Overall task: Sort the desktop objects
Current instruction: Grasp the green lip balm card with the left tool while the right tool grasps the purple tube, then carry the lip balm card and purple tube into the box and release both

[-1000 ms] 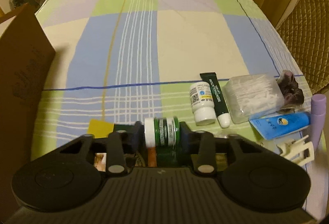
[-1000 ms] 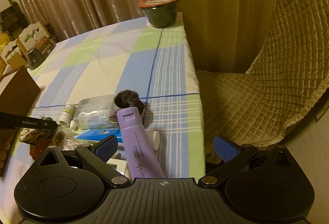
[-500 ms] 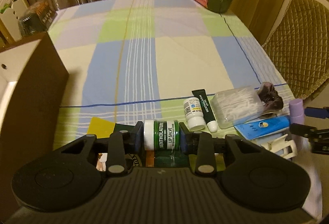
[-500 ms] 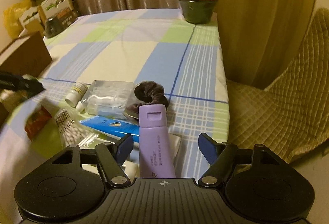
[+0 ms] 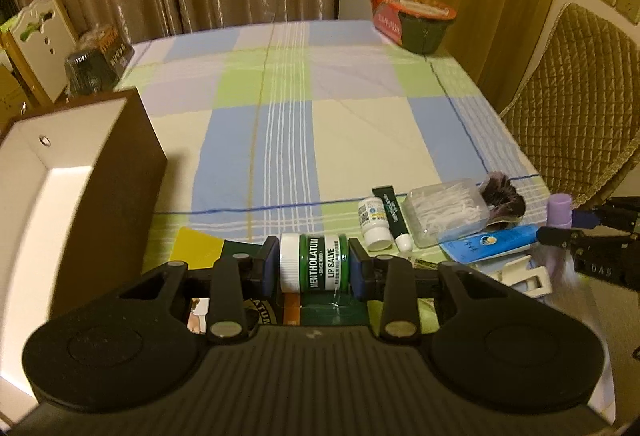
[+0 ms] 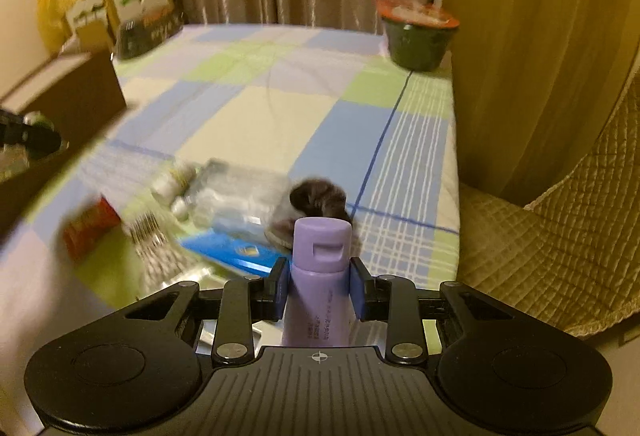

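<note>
left tool (image 5: 314,268) is clamped on the lip salve jar (image 5: 314,268) by the counter's (image 5: 360,124) near edge, box (image 5: 116,172) at 9 o'clock; right tool (image 6: 319,290) grips the purple tube (image 6: 319,276) near the right edge, middle of the counter wide open

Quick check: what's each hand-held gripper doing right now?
Left hand-held gripper: closed on the lip salve jar.
Right hand-held gripper: closed on the purple tube.
</note>
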`<state>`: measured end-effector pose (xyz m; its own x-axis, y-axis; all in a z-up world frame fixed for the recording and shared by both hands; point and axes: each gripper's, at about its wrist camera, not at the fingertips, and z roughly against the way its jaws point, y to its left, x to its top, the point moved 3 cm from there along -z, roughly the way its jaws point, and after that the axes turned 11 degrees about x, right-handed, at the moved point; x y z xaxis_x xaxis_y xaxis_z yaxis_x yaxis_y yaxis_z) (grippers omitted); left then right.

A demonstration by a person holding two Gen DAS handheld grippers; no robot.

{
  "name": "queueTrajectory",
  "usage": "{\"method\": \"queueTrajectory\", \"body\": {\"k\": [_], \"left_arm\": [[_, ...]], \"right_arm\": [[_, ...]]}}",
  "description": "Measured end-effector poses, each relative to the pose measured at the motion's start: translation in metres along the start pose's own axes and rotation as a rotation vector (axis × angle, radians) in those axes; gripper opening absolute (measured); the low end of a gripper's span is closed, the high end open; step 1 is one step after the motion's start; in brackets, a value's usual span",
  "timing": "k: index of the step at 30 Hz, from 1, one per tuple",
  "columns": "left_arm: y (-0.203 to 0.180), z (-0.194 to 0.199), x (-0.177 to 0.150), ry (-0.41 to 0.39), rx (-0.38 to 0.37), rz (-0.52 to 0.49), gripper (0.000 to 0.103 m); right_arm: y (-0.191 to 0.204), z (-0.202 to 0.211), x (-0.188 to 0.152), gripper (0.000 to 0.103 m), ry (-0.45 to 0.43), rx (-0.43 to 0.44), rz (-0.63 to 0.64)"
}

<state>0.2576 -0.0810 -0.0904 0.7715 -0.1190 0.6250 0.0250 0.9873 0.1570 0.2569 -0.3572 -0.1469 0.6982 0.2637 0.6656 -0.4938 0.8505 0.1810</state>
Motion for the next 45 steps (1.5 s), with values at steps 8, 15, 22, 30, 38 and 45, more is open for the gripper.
{"method": "queueTrajectory", "body": {"k": [8,15,22,30,38,45], "left_arm": [[0.017,0.035,0.01,-0.096,-0.046,-0.023,0.031],[0.059,0.064,0.019,-0.19,-0.091,-0.075,0.031],[0.149,0.091,0.016,-0.243,-0.089,-0.119,0.031],[0.25,0.102,-0.001,-0.241,-0.036,-0.234,0.031],[0.295,0.082,-0.024,-0.19,-0.081,-0.453,0.031],[0.302,0.055,-0.045,-0.12,-0.201,-0.637,0.031]], "right_arm": [[0.015,0.044,0.023,0.03,-0.153,-0.008,-0.11],[0.079,0.068,0.053,0.03,-0.274,-0.013,-0.114],[0.171,0.055,0.09,0.03,-0.329,0.061,-0.113],[0.271,0.018,0.13,0.03,-0.314,0.245,-0.144],[0.353,-0.03,0.161,0.03,-0.16,0.403,-0.098],[0.399,-0.09,0.161,0.03,0.063,0.398,-0.004]]}}
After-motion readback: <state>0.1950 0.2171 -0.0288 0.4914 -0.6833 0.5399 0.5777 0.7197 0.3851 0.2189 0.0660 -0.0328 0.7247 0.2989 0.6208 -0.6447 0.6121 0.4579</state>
